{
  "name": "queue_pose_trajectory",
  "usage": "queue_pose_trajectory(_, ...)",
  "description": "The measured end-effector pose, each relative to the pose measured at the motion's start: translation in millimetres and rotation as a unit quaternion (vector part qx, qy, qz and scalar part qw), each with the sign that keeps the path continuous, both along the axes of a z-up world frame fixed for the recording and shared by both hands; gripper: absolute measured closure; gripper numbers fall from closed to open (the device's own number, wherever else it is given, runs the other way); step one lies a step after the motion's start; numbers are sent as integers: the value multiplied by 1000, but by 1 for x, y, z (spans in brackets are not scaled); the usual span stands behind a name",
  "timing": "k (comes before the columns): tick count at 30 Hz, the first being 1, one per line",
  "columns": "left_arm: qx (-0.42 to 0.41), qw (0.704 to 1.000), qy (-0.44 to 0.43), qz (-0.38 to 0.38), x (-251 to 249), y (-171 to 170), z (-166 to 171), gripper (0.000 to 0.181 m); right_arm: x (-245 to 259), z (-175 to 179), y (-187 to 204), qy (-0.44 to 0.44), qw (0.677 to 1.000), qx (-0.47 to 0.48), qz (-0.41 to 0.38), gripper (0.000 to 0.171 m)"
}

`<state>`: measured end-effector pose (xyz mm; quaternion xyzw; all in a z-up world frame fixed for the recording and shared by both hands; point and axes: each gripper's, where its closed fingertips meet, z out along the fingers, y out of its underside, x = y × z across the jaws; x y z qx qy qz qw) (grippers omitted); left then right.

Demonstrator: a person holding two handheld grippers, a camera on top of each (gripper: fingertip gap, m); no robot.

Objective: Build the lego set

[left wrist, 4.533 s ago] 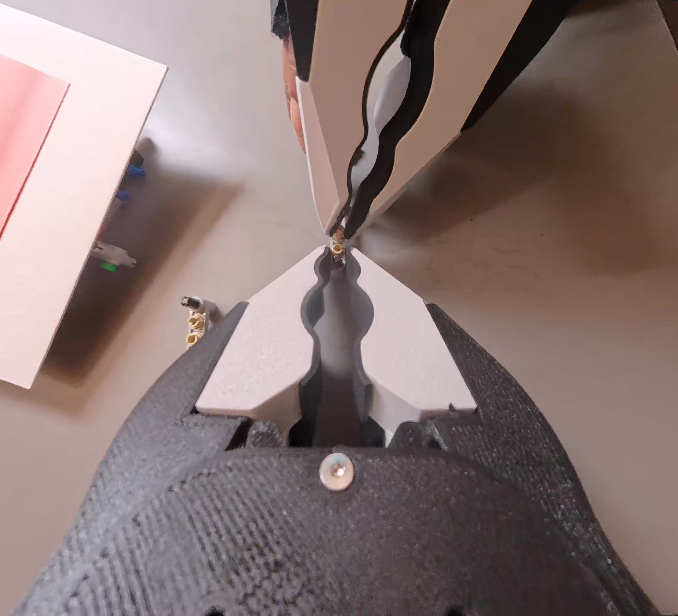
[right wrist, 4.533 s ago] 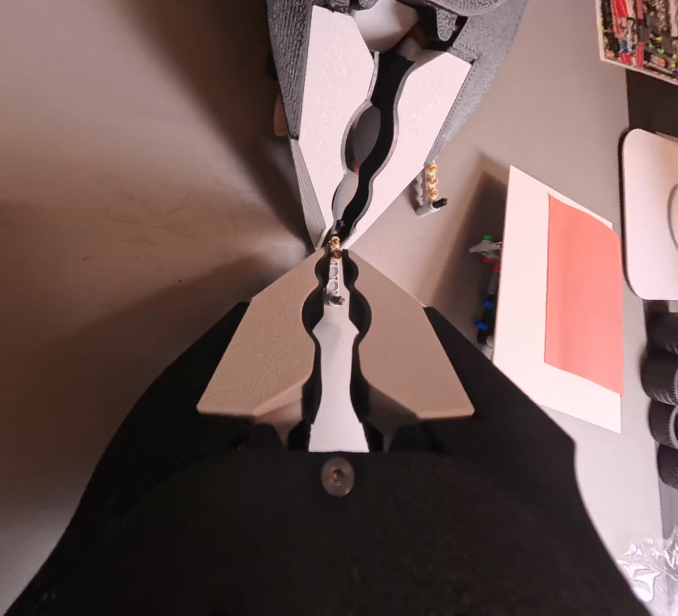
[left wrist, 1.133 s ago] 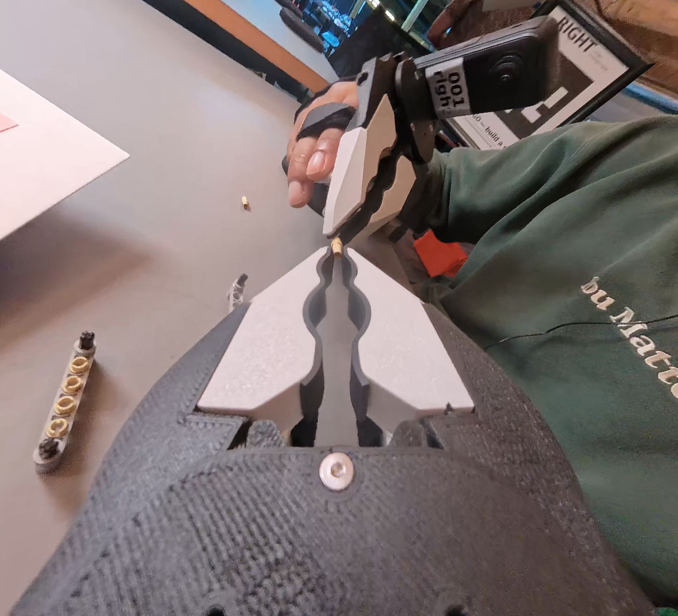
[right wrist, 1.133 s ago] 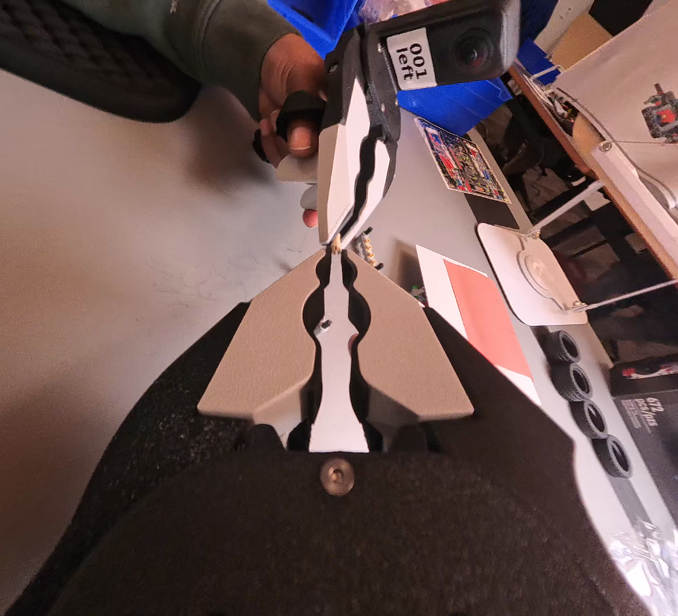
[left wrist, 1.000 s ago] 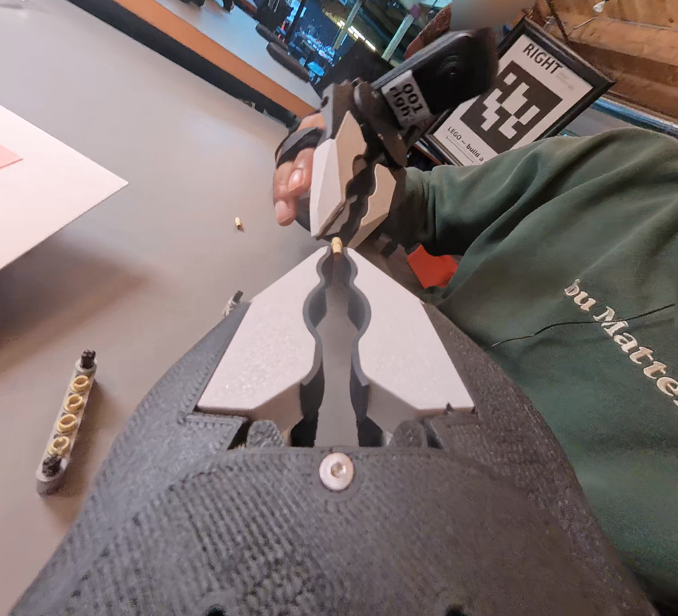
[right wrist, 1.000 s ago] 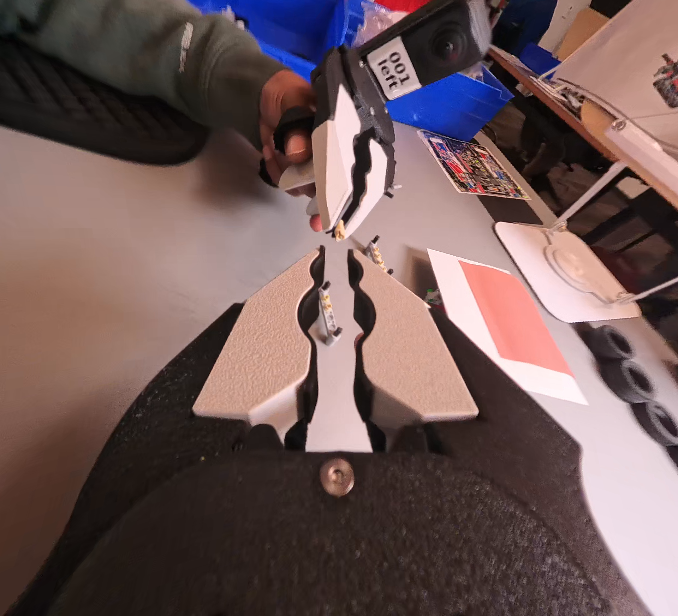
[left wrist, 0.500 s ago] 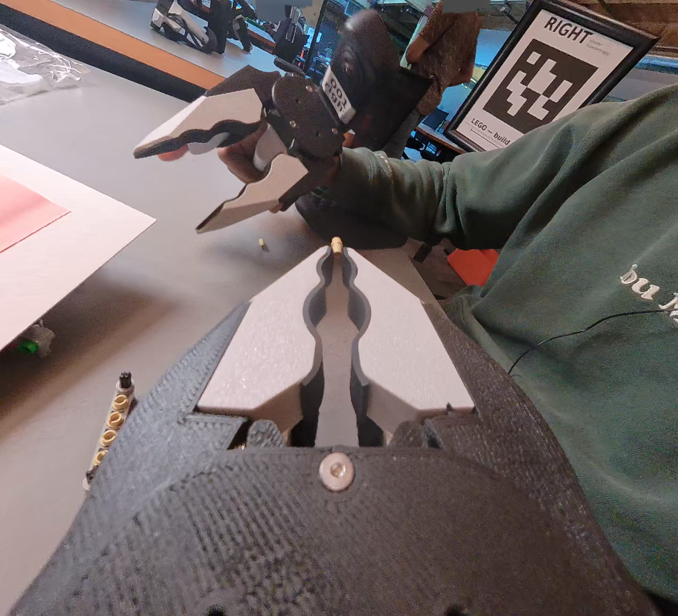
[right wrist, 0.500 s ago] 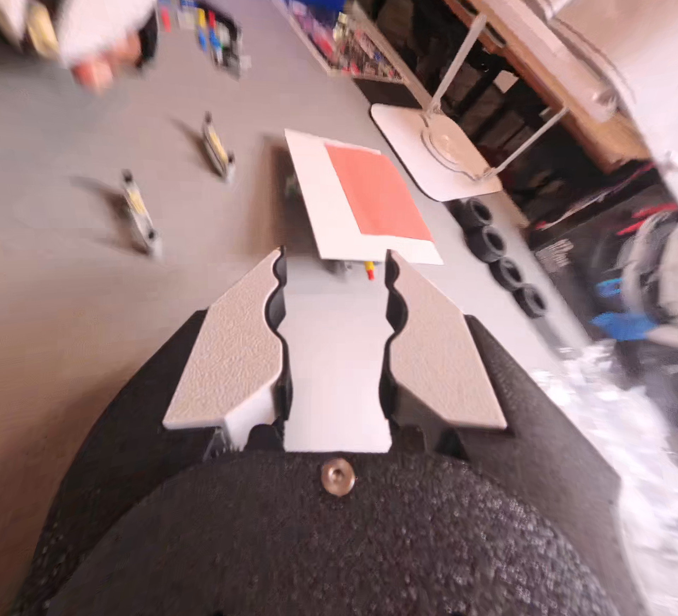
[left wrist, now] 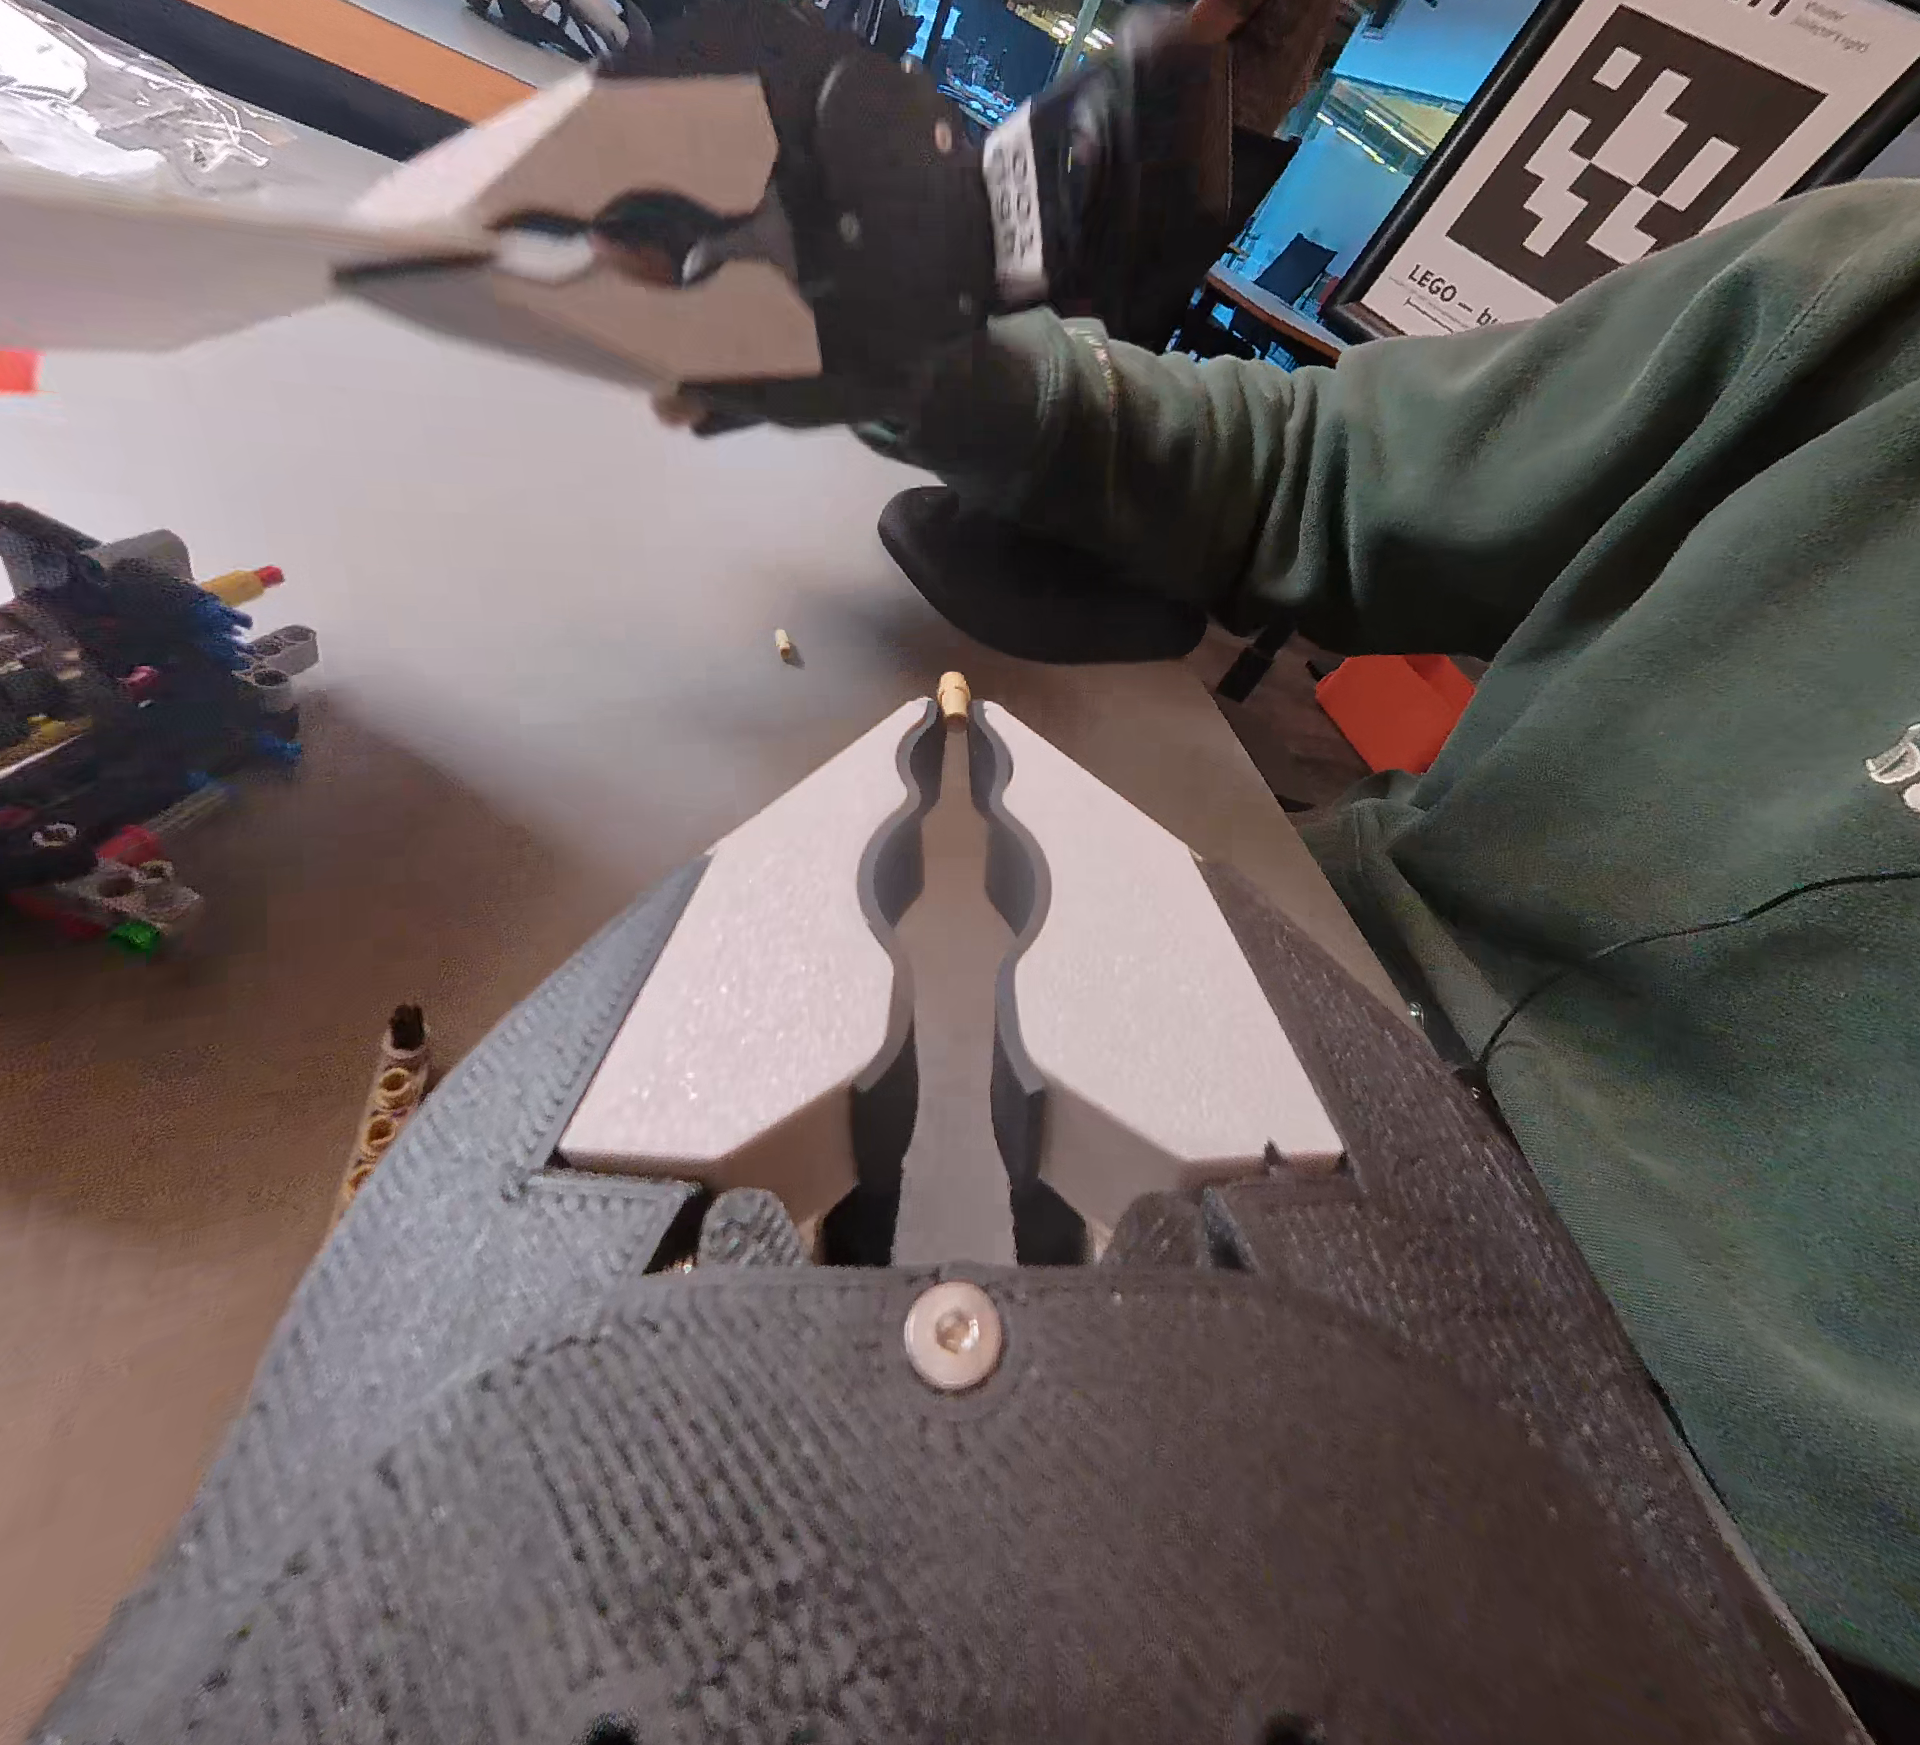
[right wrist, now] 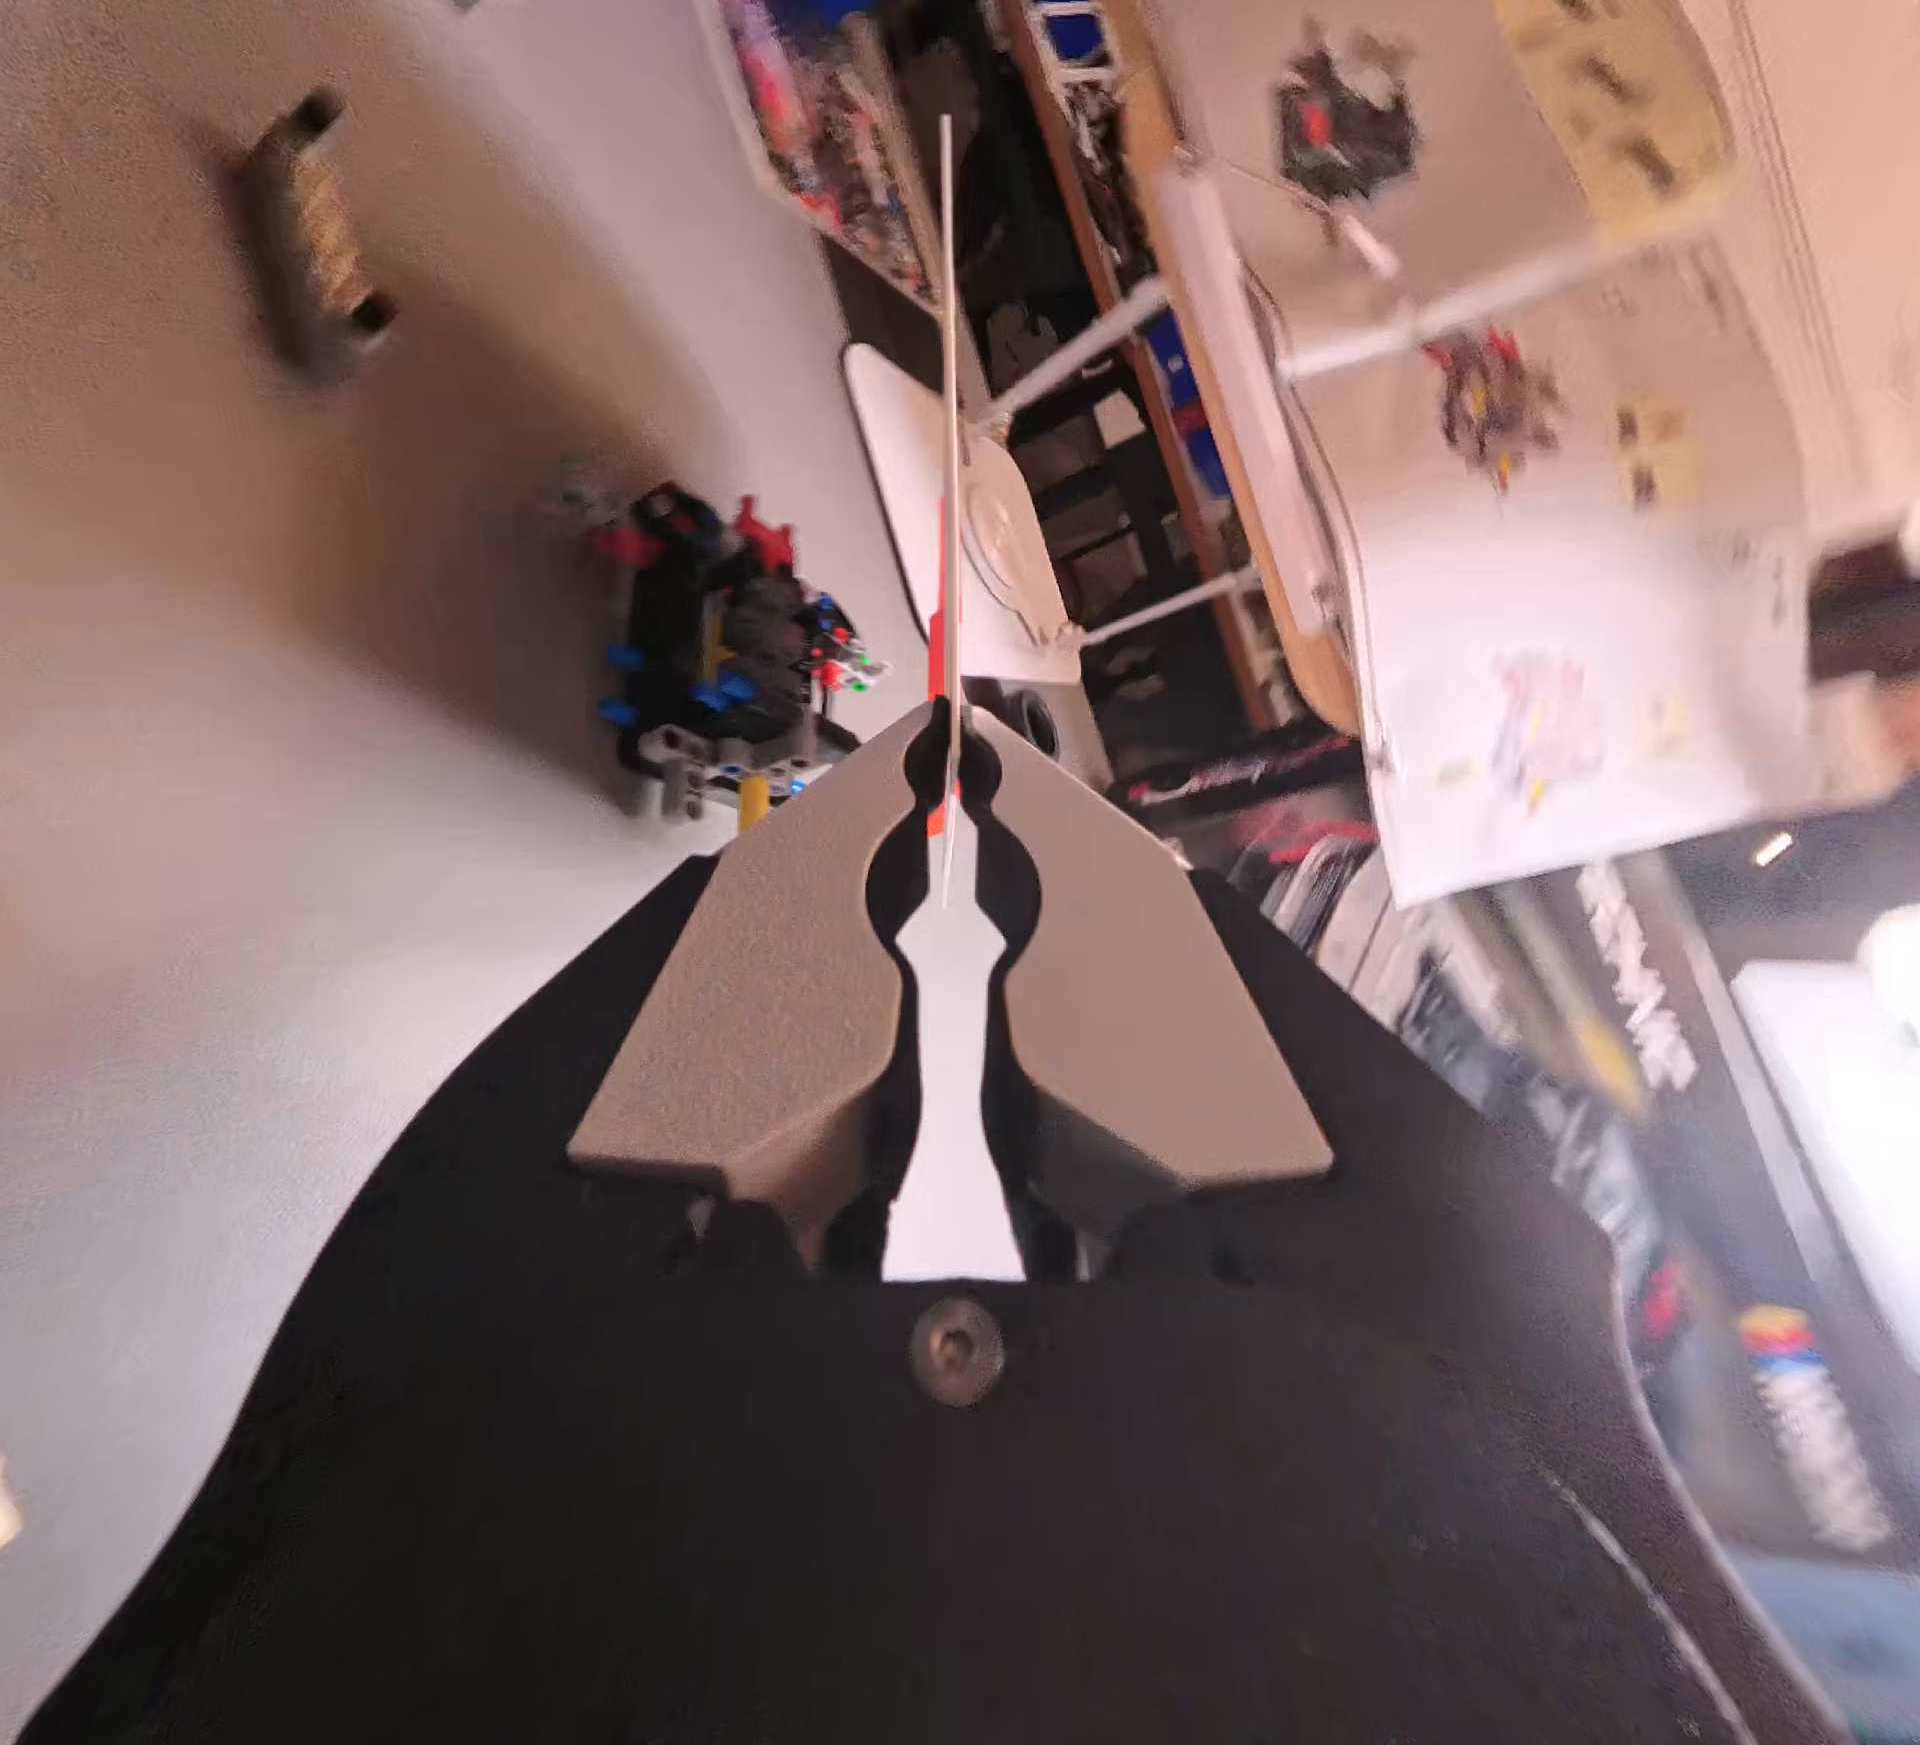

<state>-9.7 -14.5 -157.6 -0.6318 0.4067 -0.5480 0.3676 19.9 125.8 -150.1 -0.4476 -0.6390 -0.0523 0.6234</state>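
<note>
The left gripper (left wrist: 952,708) points forward and slightly down, its grey fingers (left wrist: 769,947) pressed together at the tips, where a small tan peg (left wrist: 953,690) stands pinched between them. The right gripper (right wrist: 948,729) is turned on its side; its fingers (right wrist: 769,968) are clamped on the edge of a thin white card (right wrist: 947,407), which runs straight out past the tips. In the left wrist view the right gripper (left wrist: 416,267) is raised and lies roughly level, beyond the left fingertips, blurred. A dark green sleeve (left wrist: 1351,469) reaches across behind it.
</note>
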Motion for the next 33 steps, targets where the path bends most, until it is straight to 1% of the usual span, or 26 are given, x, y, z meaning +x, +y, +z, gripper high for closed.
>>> queue_pose_trajectory(2,-2,1000,-1,2,0,1,0,178,25,23,9,91,991,-89,-29,171)
queue_pose_trajectory(4,-2,1000,-2,4,-1,2,0,178,59,40,19,172,967,-178,-57,171)
queue_pose_trajectory(5,-2,1000,-2,4,-1,2,0,178,79,43,26,194,955,-208,-82,171)
queue_pose_trajectory(7,-4,1000,-1,5,0,1,0,178,125,47,42,217,942,-215,-141,171)
queue_pose_trajectory(8,-4,1000,-1,6,0,1,0,178,150,45,50,215,936,-215,-179,171)
queue_pose_trajectory(9,-4,1000,0,6,0,1,-1,178,175,41,57,202,932,-210,-217,171)
queue_pose_trajectory(11,-4,1000,3,6,1,1,-2,178,227,36,70,152,928,-158,-303,171)
queue_pose_trajectory(13,-2,1000,7,6,2,1,-3,178,276,27,80,78,914,-104,-384,171)
queue_pose_trajectory(15,-2,1000,10,5,3,0,-4,178,315,13,85,-7,893,-67,-445,171)
queue_pose_trajectory(17,-2,1000,11,6,4,0,-4,178,341,-9,87,-68,870,-72,-483,171)
queue_pose_trajectory(19,-1,1000,11,7,4,0,-4,178,351,-30,87,-95,858,-90,-497,170)
queue_pose_trajectory(20,0,1000,11,8,4,0,-4,178,351,-38,86,-101,857,-103,-495,166)
queue_pose_trajectory(22,0,1000,11,10,4,0,-3,178,341,-47,83,-85,863,-127,-481,156)
queue_pose_trajectory(24,-1,1000,10,11,3,0,-3,178,319,-49,78,-44,878,-164,-448,149)
queue_pose_trajectory(26,-2,1000,8,11,3,0,-3,178,290,-42,70,14,895,-203,-397,142)
queue_pose_trajectory(28,-1,1000,6,11,3,0,-2,178,247,-27,52,86,912,-249,-315,137)
queue_pose_trajectory(29,-1,1000,2,10,3,0,-1,178,220,-18,37,122,918,-274,-261,137)
queue_pose_trajectory(31,-3,1000,-8,3,4,-2,2,178,162,0,-3,175,921,-318,-139,138)
queue_pose_trajectory(33,-6,1000,-26,-12,6,-7,7,178,103,12,-53,192,918,-347,-15,142)
